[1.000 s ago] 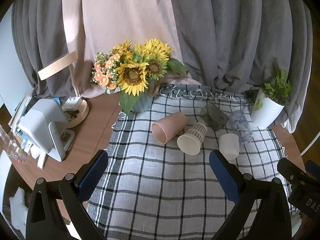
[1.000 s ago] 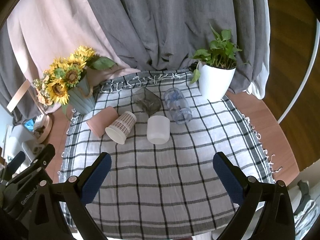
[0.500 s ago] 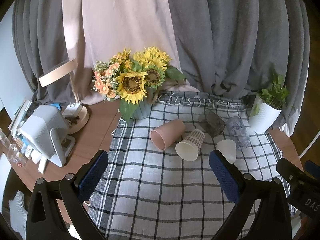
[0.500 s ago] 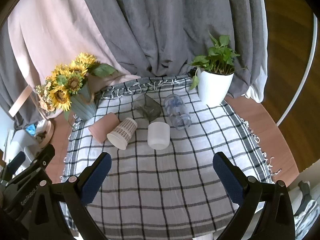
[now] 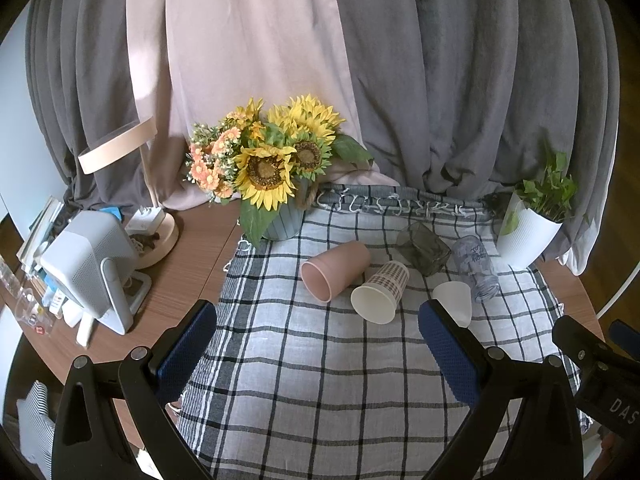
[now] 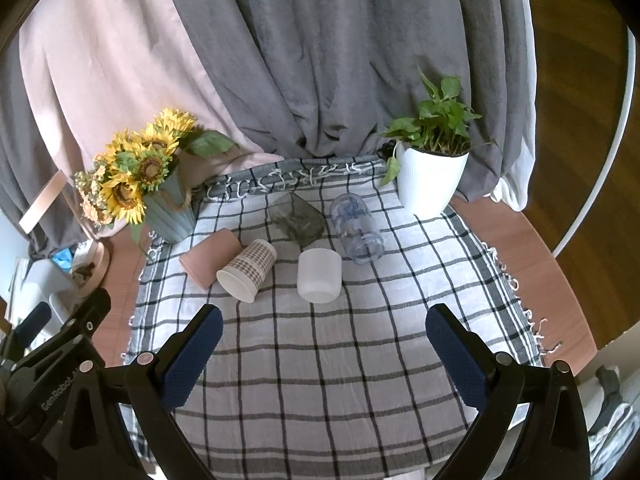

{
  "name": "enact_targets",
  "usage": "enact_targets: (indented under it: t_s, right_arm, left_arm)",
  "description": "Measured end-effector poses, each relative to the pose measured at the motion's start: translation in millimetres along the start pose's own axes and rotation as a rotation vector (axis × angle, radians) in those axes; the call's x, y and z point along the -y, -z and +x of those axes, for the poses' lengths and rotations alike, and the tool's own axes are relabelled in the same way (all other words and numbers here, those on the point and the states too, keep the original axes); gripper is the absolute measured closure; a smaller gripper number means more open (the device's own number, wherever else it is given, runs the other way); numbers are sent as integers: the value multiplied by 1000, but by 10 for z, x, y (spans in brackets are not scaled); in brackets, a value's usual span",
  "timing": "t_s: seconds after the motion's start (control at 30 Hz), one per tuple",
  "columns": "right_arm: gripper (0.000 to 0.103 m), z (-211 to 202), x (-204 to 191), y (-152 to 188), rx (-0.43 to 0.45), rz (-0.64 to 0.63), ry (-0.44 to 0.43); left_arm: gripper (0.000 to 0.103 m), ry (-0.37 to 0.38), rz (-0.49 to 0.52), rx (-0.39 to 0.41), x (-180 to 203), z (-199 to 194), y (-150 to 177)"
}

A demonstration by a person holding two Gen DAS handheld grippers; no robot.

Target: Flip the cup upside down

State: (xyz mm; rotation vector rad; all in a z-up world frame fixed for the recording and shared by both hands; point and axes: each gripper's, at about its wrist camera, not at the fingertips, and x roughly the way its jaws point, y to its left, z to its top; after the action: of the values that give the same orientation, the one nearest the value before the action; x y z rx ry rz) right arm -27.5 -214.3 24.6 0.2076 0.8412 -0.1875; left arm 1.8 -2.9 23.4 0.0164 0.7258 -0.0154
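Several cups lie on their sides on a checked cloth [image 6: 320, 360]: a pink cup [image 6: 210, 256] [image 5: 334, 270], a checked paper cup [image 6: 248, 270] [image 5: 380, 292], a frosted white cup [image 6: 320, 276] [image 5: 454, 300], a dark glass cup [image 6: 298, 220] [image 5: 424, 248] and a clear printed glass [image 6: 356, 228] [image 5: 476, 268]. My left gripper [image 5: 316, 354] is open and empty, held above the cloth's near left part. My right gripper [image 6: 324, 354] is open and empty, in front of the white cup and well short of it.
A sunflower vase [image 6: 168, 212] stands at the cloth's back left, a white potted plant [image 6: 432, 184] at the back right. A lamp [image 5: 120, 152] and a white device [image 5: 92, 264] sit on the wooden table [image 5: 192, 264] to the left. Curtains hang behind.
Both grippers have pulled back and up from the cups, so the cups look smaller and farther. The cups have not moved. Both jaws stay open.
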Motion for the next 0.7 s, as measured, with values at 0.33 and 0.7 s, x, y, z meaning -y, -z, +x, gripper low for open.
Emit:
enact_targets:
  t_s: [0.33,0.7]
  right_arm:
    - [1,5,2,1,0,1,1]
    - [1,103,12,-6,-19,-4,1]
  left_arm:
    - [0,1,0,-6,3,-4,-1]
    - [0,-7,8,-70,61,208,56]
